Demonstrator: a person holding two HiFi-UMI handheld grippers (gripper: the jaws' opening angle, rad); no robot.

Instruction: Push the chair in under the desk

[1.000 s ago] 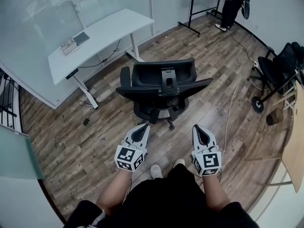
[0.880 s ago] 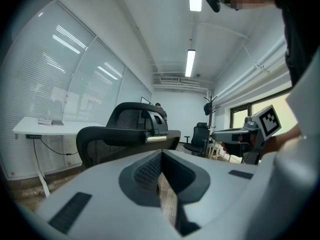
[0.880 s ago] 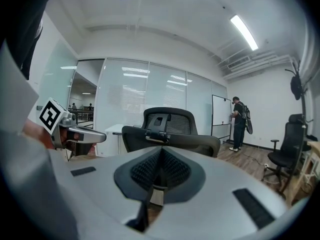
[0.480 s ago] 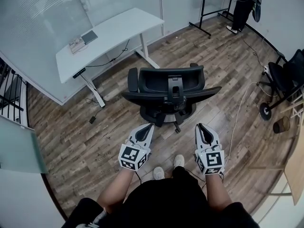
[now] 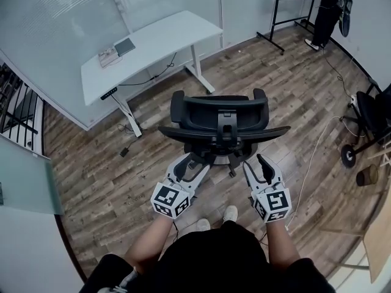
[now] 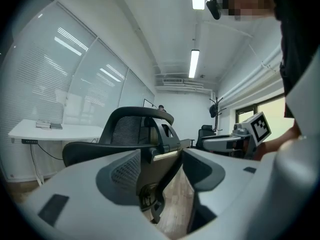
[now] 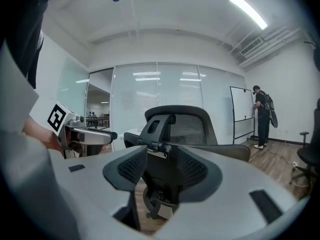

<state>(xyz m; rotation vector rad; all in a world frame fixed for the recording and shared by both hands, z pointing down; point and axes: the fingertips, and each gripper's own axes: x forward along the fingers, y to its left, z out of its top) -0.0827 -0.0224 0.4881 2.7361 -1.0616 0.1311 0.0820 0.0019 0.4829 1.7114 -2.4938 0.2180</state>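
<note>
A black mesh office chair [image 5: 220, 124] stands on the wood floor with its back toward me, well away from the white desk [image 5: 153, 44] at the far left. My left gripper [image 5: 192, 165] and right gripper [image 5: 257, 166] hover side by side just behind the backrest, close to it but not touching. Both sets of jaws are opening and stand spread, with nothing between them. In the left gripper view the chair [image 6: 135, 129] fills the gap ahead of that gripper [image 6: 160, 169]. The right gripper view shows the chair's spine [image 7: 162, 129] beyond that gripper [image 7: 162, 171].
A laptop and small items [image 5: 116, 49] lie on the desk. A cable [image 5: 311, 157] runs over the floor at right. Another black chair [image 5: 372, 115] stands at the right edge. A person [image 5: 330, 8] and a whiteboard stand [image 5: 287, 17] are at the back right. Glass walls stand behind the desk.
Both grippers went from shut to open. I came closer to the chair, and both grippers moved forward to its backrest.
</note>
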